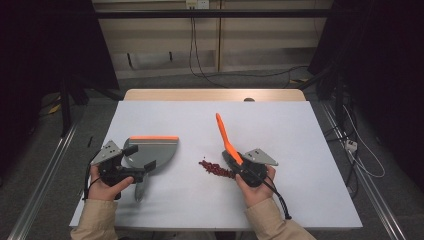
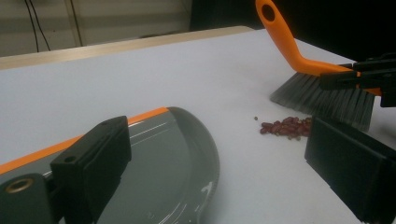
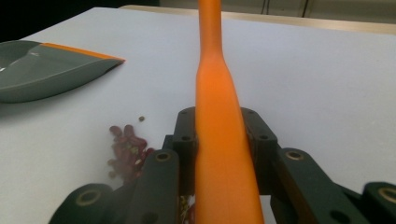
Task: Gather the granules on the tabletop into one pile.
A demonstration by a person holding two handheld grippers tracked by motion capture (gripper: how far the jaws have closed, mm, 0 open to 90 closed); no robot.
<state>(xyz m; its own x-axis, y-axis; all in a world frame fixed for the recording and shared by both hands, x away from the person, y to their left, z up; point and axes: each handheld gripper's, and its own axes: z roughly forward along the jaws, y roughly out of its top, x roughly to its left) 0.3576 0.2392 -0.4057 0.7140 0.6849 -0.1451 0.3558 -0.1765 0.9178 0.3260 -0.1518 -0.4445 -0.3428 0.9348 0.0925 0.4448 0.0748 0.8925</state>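
Glossy grey plastic dustpan point(image 2: 182, 163), matt smooth orange brush handle point(image 3: 219, 154).

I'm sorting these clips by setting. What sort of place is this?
Probably a lab or recording room, not a home: a bare white table between metal rails, with dark curtains at the sides and loose cables on the floor. A brush, dustpan and beans lie staged.

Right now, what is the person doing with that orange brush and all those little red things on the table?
A person is sweeping up. The right gripper is shut on the brush by its orange handle, with the bristles right beside a small pile of red beans on the white table. The left gripper is open around the handle end of the grey dustpan, which lies apart from the pile. No beans are in the pan yet.
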